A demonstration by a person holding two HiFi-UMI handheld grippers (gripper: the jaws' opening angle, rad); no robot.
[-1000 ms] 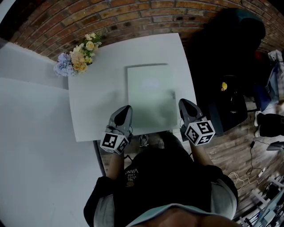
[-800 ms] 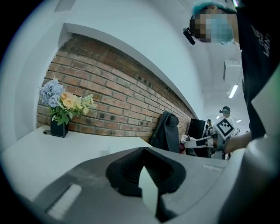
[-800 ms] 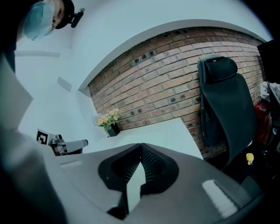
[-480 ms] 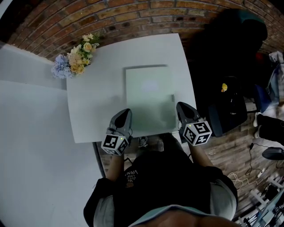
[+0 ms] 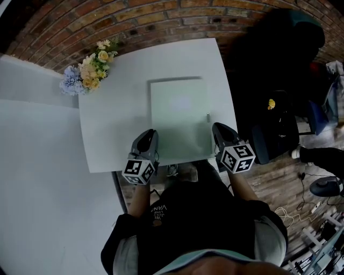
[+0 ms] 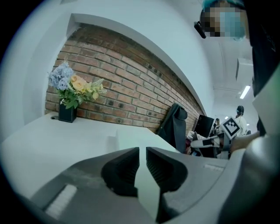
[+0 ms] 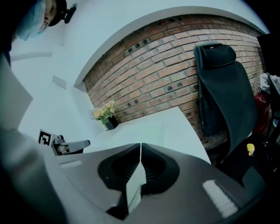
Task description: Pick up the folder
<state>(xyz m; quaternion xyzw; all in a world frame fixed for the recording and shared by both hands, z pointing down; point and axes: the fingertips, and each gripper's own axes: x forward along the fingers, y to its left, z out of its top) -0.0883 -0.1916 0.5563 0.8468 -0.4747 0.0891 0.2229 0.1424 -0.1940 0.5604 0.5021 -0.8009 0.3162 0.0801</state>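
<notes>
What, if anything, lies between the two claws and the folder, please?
Nothing visible: the folder lies bare on the table, left claw and right claw flanking its near corners. Left jaws, just opening, hold nothing; flowers stand far off.

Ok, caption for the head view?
Pale folder lies flat on the white table, toward its right edge; flowers stand at the far-left corner.

A curved red-brick wall (image 5: 161, 13) backs a white table (image 5: 107, 134), where a bouquet (image 5: 88, 72) of blue and yellow flowers stands in a black pot (image 6: 67, 113) at the far corner. A black office chair (image 7: 223, 92) stands beside the table on a wood-plank floor (image 5: 279, 177). A strip light (image 6: 245, 92) glows overhead.
</notes>
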